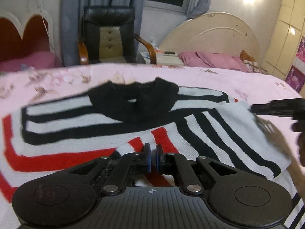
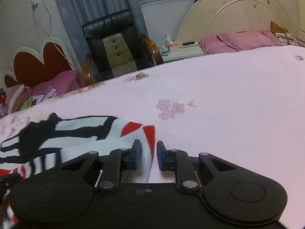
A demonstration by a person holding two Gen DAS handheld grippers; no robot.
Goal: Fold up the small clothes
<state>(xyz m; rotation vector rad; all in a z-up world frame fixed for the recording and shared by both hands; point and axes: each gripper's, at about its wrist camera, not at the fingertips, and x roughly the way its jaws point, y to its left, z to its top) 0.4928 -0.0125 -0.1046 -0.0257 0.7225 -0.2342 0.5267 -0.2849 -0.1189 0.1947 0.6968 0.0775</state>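
Observation:
A small knitted sweater (image 1: 219, 131) with black, white and red stripes and a black collar lies on the pink bed cover (image 1: 209, 80). One sleeve is folded across its front. My left gripper (image 1: 152, 157) hovers low over the sweater's red-striped lower part, jaws nearly closed with a thin gap and nothing between them. My right gripper (image 2: 149, 155) is open at the sweater's right edge (image 2: 133, 133), with white cloth lying under the gap between its fingers. The right gripper also shows at the right edge of the left wrist view (image 1: 276, 107).
A black leather armchair (image 1: 108, 36) stands beyond the bed's far edge. A cream headboard (image 1: 219, 32) and pink pillows (image 1: 209, 60) are at the right. A nightstand (image 2: 183, 51) with small items stands beside the chair. Bare pink cover (image 2: 238, 95) extends right of the sweater.

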